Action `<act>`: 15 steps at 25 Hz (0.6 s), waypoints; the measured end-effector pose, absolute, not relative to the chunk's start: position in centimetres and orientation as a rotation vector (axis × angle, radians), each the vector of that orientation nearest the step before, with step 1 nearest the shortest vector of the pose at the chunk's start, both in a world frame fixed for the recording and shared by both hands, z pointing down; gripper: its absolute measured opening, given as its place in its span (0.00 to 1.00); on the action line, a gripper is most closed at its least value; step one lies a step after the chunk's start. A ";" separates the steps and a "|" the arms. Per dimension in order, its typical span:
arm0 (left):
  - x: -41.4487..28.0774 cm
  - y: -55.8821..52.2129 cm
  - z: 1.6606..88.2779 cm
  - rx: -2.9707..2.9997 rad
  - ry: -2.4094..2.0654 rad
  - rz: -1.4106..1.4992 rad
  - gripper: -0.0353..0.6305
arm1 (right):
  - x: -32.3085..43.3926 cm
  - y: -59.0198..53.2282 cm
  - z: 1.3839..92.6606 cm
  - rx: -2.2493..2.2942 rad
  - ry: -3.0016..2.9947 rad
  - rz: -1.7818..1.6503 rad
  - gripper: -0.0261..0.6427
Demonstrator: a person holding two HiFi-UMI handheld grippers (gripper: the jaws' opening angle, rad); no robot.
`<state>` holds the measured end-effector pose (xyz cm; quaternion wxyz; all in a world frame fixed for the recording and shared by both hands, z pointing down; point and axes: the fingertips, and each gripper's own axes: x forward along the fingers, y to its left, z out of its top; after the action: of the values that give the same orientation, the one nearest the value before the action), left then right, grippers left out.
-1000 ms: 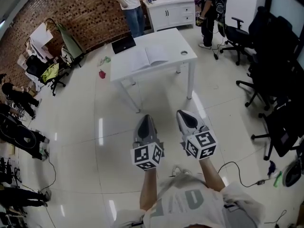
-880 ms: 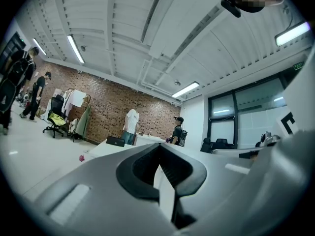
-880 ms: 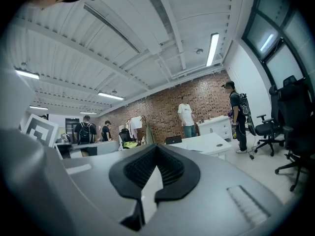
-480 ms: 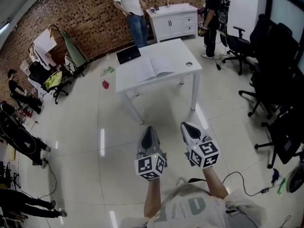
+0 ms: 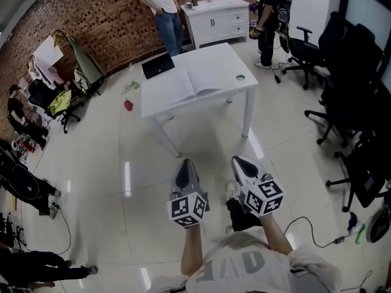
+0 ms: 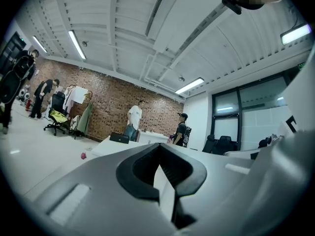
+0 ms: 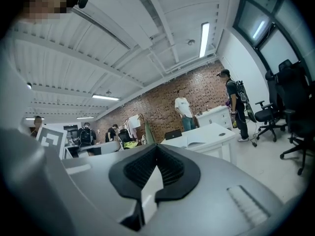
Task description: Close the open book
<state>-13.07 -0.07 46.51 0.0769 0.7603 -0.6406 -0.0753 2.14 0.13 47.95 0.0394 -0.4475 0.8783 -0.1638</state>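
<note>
White book (image 5: 194,83) lies open, print illegible.

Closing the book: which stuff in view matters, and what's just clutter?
Job:
open book
white table under it
left gripper and right gripper, both shut, empty, short of the table

Lying about:
black laptop
small round thing near the table's edge
white cabinet
office chairs
red thing beside the table
</note>
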 end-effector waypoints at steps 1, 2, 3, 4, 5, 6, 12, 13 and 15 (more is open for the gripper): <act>-13.0 -1.1 46.6 2.278 -1.911 -0.224 0.07 | 2.3 -0.7 48.0 -1.379 2.682 -0.501 0.05; -13.0 -2.3 46.8 2.280 -1.905 -0.218 0.07 | 2.5 -1.7 48.1 -1.384 2.674 -0.498 0.05; -13.0 -3.5 47.0 2.282 -1.904 -0.211 0.07 | 2.6 -2.9 48.1 -1.387 2.667 -0.494 0.05; -12.9 -4.8 47.1 2.286 -1.905 -0.204 0.07 | 2.6 -4.4 48.2 -1.388 2.660 -0.493 0.05; -12.8 -6.1 47.3 2.294 -1.906 -0.198 0.07 | 2.6 -6.0 48.4 -1.387 2.654 -0.499 0.04; -12.6 -7.4 47.4 2.306 -1.907 -0.191 0.07 | 2.5 -7.7 48.6 -1.381 2.648 -0.511 0.04; -15.2 -18.2 47.3 2.338 -1.956 -0.188 0.07 | -1.1 -20.7 48.1 -1.304 2.700 -0.478 0.07; -16.1 -20.6 46.9 2.319 -1.979 -0.217 0.07 | -1.8 -23.1 47.7 -1.276 2.715 -0.459 0.07; -17.6 -25.9 46.2 2.291 -2.015 -0.254 0.07 | -3.0 -28.2 47.5 -1.239 2.743 -0.440 0.07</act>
<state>-17.61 -25.90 46.19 0.0397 0.7477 -0.6576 -0.0830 -3.02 -28.23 47.46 0.0497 -0.4068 0.9007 -0.1445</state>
